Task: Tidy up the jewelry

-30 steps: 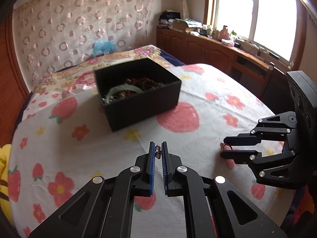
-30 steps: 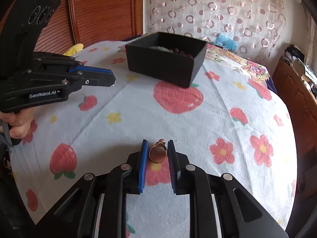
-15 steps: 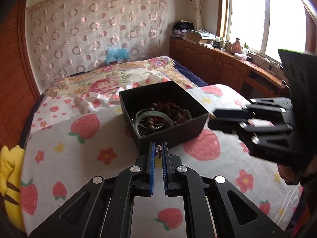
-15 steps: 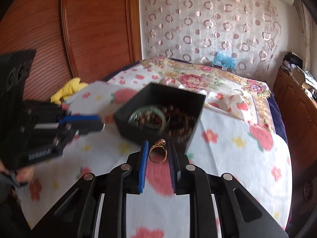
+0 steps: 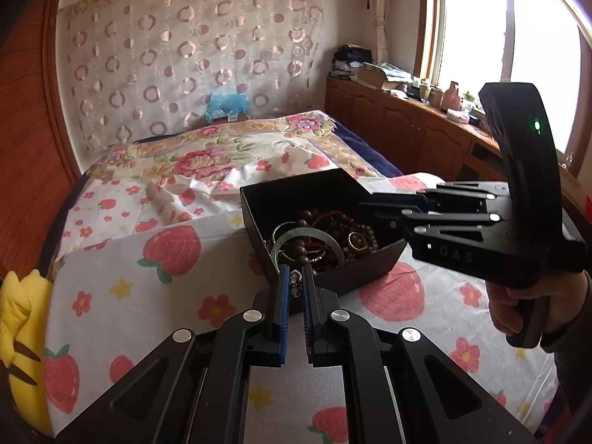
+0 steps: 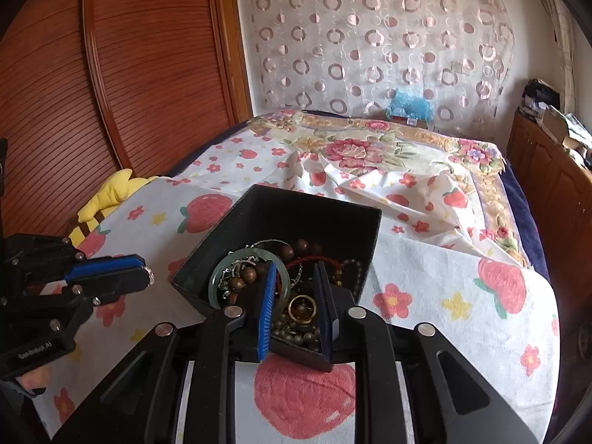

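A black open box (image 5: 373,262) (image 6: 259,203) stands on the strawberry-print cloth, holding bead bracelets, a green bangle (image 6: 216,277) and a gold ring (image 6: 301,309) (image 5: 357,241). My left gripper (image 5: 295,281) is shut on a small silver ring (image 5: 295,284) just in front of the box's near wall; it also shows in the right wrist view (image 6: 148,277). My right gripper (image 6: 296,288) is open over the box, the gold ring lying loose in the box between its fingers. It shows from the side in the left wrist view (image 5: 370,203).
A yellow plush toy (image 5: 18,329) (image 6: 107,199) lies at the cloth's left edge. A floral bedspread (image 6: 370,148) lies behind the box. Wooden cabinets (image 5: 407,129) with clutter run under the window at right. A wooden panel wall (image 6: 111,74) stands at left.
Both grippers have moved forward to the box. The right gripper has opened and let the gold ring fall into the box. The left gripper still holds the silver ring.
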`<state>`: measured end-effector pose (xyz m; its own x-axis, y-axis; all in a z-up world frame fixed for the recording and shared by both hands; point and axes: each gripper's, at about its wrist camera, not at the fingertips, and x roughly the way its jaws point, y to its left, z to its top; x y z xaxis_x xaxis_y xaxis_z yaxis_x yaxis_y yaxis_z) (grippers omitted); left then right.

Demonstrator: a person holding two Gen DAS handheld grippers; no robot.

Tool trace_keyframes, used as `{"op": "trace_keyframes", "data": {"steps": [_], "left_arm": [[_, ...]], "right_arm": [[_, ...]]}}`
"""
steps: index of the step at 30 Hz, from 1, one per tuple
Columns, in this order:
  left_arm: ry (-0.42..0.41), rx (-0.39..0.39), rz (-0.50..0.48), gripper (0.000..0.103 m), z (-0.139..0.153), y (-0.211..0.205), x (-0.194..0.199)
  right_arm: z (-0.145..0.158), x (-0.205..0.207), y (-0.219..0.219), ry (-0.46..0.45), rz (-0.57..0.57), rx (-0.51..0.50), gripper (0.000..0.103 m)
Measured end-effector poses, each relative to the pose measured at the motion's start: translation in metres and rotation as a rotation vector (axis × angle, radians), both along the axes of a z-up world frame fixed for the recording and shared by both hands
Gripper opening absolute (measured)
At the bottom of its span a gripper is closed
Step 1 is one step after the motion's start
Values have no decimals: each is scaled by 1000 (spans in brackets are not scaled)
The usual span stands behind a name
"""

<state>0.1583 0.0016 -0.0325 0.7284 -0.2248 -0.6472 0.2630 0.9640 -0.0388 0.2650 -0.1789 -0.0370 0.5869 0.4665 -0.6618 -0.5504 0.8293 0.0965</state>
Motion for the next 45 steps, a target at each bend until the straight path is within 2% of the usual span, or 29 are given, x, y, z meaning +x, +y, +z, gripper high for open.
{"op": "trace_keyframes", "data": {"steps": [9, 18, 26, 27, 30, 33, 35, 37, 40, 43, 45], "left_arm": [[-20, 2, -5, 6, 8, -10, 24], [29, -21, 48, 6, -9, -16, 66], [13, -9, 59, 6, -6, -22, 70], [14, -10, 59, 11, -5, -22, 69], [6, 4, 61, 35, -4, -25, 64], [-3, 16, 67, 42, -2, -26, 56], [-4, 17, 74, 51, 0, -25, 51], [-24, 12, 87, 72, 4, -21, 42], [-53, 17, 102, 88, 9, -18, 28], [-87, 13, 129, 94, 14, -11, 7], [-99, 8, 137, 95, 18, -9, -3]], "right_arm": [[6, -14, -24, -31, -19, 4, 31], [6, -21, -42, -40, -34, 6, 31], [5, -28, -54, -42, -49, 31, 32], [4, -29, -54, -43, -51, 32, 32], [4, -34, -57, -56, -77, 25, 32], [3, -39, -59, -62, -89, 29, 32], [4, -43, -60, -66, -95, 31, 31], [5, -47, -61, -70, -103, 37, 31], [7, -53, -62, -71, -111, 52, 31], [10, -60, -60, -79, -118, 55, 32], [12, -65, -59, -87, -124, 54, 41]]}}
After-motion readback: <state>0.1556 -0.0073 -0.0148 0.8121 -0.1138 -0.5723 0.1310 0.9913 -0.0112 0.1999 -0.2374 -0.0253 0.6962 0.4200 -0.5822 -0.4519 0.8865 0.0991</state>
